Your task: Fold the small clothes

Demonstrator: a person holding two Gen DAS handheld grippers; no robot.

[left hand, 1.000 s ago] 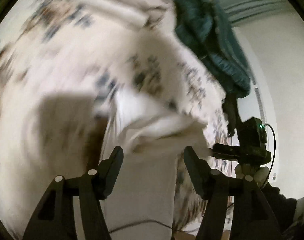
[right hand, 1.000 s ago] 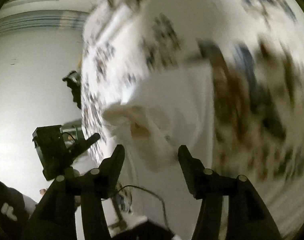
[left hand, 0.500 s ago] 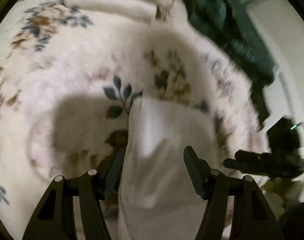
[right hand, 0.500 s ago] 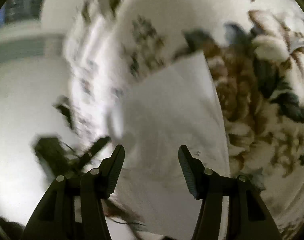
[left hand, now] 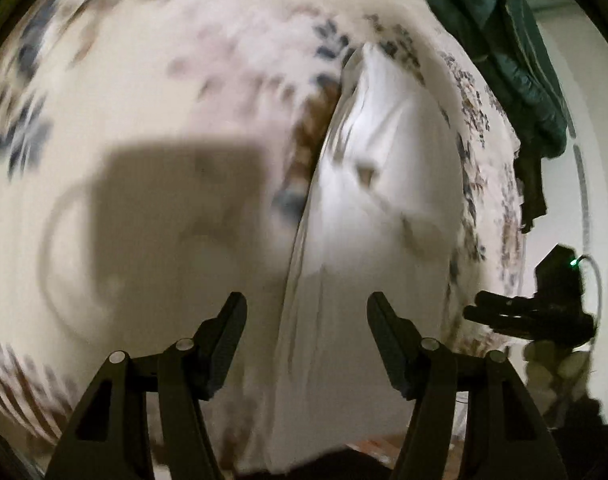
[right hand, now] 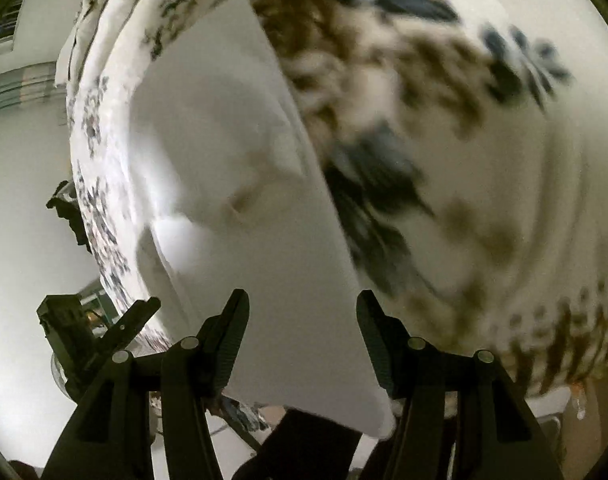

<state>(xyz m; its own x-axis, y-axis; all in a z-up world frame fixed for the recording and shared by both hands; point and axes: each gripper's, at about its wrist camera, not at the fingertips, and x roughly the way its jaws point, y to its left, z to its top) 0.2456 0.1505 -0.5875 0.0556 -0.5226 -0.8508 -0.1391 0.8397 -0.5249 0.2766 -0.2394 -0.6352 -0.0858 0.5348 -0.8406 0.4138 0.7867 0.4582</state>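
Since the previous frame, both views were pulled back from the white garment [left hand: 388, 216], laid on the blurred floral bedspread [left hand: 151, 60]. Left gripper [left hand: 306, 332] and right gripper [right hand: 301, 328] were held open, empty. A green jacket [left hand: 516, 52] was seen only from the left wrist.

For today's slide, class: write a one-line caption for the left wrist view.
Open left tool poised over a white garment lying on a floral bedspread.

A home bedroom: a bed under a floral bedspread [left hand: 151, 80], a dark green jacket [left hand: 504, 40] heaped at two o'clock.
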